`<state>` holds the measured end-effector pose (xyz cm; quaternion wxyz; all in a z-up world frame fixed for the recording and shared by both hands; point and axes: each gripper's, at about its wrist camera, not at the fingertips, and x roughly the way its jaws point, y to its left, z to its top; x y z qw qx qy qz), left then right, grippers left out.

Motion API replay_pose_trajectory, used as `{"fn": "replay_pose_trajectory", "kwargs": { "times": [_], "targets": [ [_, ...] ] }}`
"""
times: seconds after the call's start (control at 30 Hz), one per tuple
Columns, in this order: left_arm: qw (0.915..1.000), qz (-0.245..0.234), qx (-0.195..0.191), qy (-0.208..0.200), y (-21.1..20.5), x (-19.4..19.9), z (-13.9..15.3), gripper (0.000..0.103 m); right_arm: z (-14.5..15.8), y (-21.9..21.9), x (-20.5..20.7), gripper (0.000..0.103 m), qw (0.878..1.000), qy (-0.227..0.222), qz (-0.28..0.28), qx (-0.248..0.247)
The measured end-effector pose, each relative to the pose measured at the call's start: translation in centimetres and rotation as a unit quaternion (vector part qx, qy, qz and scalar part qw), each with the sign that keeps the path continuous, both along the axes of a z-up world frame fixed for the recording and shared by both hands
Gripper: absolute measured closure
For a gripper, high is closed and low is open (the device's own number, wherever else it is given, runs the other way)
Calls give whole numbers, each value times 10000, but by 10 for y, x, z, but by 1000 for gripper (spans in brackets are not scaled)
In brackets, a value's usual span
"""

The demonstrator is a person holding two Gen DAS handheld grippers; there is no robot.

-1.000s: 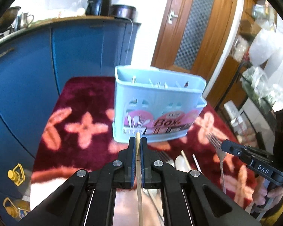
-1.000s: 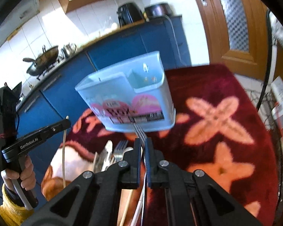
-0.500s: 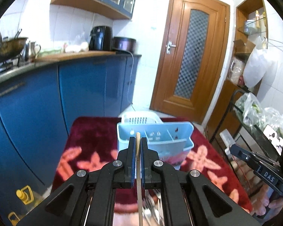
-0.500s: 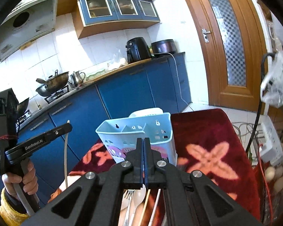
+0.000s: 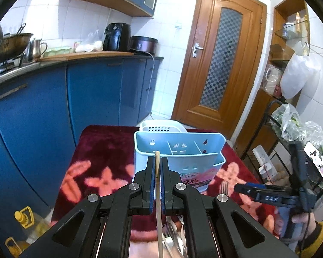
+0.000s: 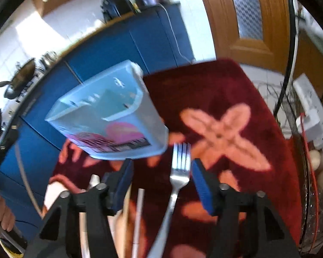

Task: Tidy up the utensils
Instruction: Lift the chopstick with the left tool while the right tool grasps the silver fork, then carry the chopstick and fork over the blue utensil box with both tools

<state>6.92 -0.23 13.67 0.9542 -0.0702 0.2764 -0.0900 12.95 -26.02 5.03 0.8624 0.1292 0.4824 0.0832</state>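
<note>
My left gripper [image 5: 158,167] is clamped on a thin pale chopstick [image 5: 159,215] that stands up between the pads, its tip just before the near wall of the caddy [image 5: 178,150]. The caddy, a pale blue divided box, stands upright on the cloth [image 5: 101,142]; its front label reads "Box" only in part, the rest hidden. My right gripper [image 6: 161,172] has just been opening and its jaws now stand wide apart; a steel fork [image 6: 178,172] lies between them with tines pointing away toward the caddy, close to the right pad, though blur hides whether it touches. Seen from the left wrist, the right gripper's side bears the letters "DAS" [image 5: 269,198], and a hand [image 5: 301,225] in a yellow sleeve holds its grip. More cutlery [image 5: 174,238] lies on the near cloth beneath the left gripper. The cloth is dark red plush with pink flower shapes. Blue cabinets [image 5: 97,99] run along the left, with a wok [image 5: 13,43], a kettle [image 5: 37,48] and a black appliance [image 5: 116,36] on the counter; a wooden door [image 5: 219,68] with patterned glass stands far right of centre.
</note>
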Motion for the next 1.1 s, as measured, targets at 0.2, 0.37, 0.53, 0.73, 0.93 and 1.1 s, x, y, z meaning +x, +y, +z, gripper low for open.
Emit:
{"fn": "replay_pose_trajectory", "kwargs": {
  "times": [0.2,0.37,0.53,0.73,0.93,1.1],
  "targets": [
    [9999,55,66,85,-1,8,-12,99,-25,1,15,41,9991,183,295,-225],
    [9998,75,37,179,1,15,-21,99,-36,2,22,41,9979,117,597,-233],
    [9997,95,9,237,1,21,-26,99,-47,-5,32,56,9973,221,699,80],
    [9997,76,15,242,-2,24,-27,99,-47,-19,26,82,9977,-28,575,361],
    [9999,66,-22,155,-3,23,-22,99,-8,-19,-2,83,9966,-715,348,227],
    [10000,76,-18,19,-3,21,-11,99,32,-16,-22,87,9905,-1361,195,-39]
  ]
}}
